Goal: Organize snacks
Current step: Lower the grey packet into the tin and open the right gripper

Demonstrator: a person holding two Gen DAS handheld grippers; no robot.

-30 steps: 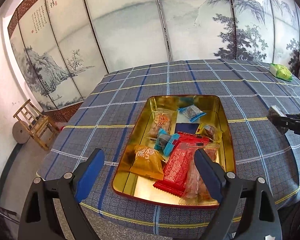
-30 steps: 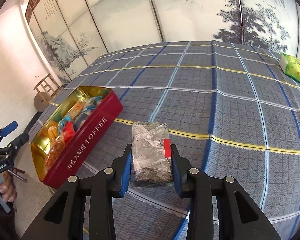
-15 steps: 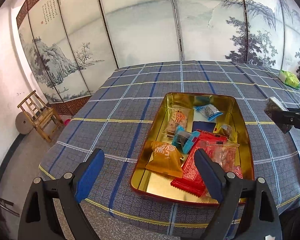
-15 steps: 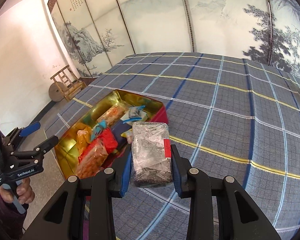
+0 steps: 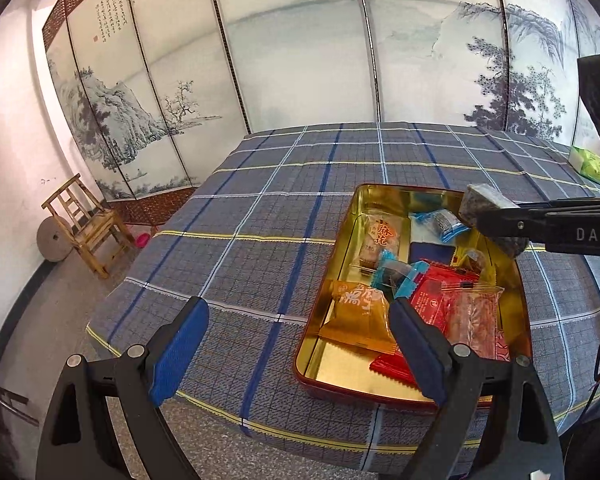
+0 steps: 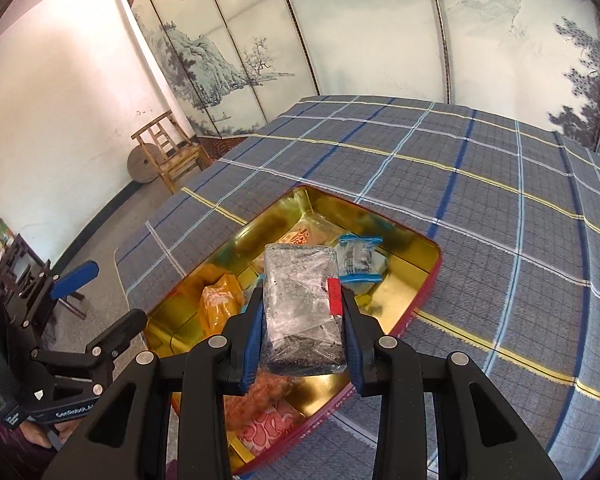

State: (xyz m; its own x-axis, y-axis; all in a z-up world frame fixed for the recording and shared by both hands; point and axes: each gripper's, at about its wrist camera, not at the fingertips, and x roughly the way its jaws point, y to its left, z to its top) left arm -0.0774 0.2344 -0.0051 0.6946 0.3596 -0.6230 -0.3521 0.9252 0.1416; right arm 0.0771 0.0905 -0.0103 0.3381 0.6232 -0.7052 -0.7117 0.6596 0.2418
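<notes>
snack bar [image 6: 302, 308] in right claw [image 6: 300, 344], above tin [image 6: 430, 280]

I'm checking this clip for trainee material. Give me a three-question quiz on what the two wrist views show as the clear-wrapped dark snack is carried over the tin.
1. True or false: the right gripper is shut on the clear-wrapped dark snack.
2. The left gripper is: A) shut on the orange packet, B) open and holding nothing, C) shut on the tin's rim.
3. Fill in: the held snack hangs above the open gold ____.

Key
1. True: both pads press its sides.
2. B: its jaws stand wide apart near the table edge.
3. Tin; the snack is not yet released into it.
</notes>
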